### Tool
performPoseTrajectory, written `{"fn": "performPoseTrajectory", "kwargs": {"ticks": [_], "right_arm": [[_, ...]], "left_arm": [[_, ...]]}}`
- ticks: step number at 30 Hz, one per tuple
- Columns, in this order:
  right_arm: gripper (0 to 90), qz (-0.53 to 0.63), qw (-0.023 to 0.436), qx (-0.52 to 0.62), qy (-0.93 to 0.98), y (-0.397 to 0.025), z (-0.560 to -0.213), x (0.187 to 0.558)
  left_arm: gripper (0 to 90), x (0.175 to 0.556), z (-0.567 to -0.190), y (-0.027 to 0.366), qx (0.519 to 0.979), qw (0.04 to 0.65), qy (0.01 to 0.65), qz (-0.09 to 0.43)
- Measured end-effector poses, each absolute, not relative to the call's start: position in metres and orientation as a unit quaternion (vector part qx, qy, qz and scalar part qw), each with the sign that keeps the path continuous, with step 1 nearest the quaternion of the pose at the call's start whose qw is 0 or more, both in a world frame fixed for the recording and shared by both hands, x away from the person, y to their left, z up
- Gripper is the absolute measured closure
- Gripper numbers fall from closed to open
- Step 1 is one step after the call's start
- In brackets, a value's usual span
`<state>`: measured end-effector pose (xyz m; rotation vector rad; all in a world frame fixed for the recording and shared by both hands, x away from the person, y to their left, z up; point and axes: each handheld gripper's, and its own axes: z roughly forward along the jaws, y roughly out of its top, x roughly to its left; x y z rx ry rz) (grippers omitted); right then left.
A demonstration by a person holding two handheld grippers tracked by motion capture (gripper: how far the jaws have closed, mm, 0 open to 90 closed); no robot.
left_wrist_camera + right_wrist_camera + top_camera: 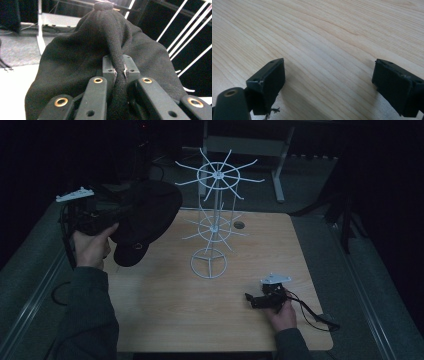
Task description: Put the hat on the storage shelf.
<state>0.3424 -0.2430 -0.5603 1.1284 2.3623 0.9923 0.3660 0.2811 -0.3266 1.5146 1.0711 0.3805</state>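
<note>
Left gripper (119,72), jaws pinching a fold of the black cap (145,217) at upper left of frame, holds it beside the white rack (216,210); right gripper (328,82), jaws spread, rests on table (165,305); next, likely hook cap over 1 rack arm.

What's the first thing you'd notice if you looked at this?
Probably the white wire rack standing upright mid-table with spokes like wheels. Next, the black cap held up at the left, a fold pinched in the left gripper. The right gripper rests open near the table's front right.
</note>
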Motion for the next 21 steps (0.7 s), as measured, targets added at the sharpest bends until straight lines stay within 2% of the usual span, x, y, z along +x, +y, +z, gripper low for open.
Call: {"fn": "performPoseTrajectory", "kwargs": {"ticks": [21], "right_arm": [[11.0,0.349,0.170,0.397,0.831,-0.243,-0.560,0.342]], "left_arm": [[84.4,0.357,-0.312,0.287,0.626,0.634,0.429,0.152]]}}
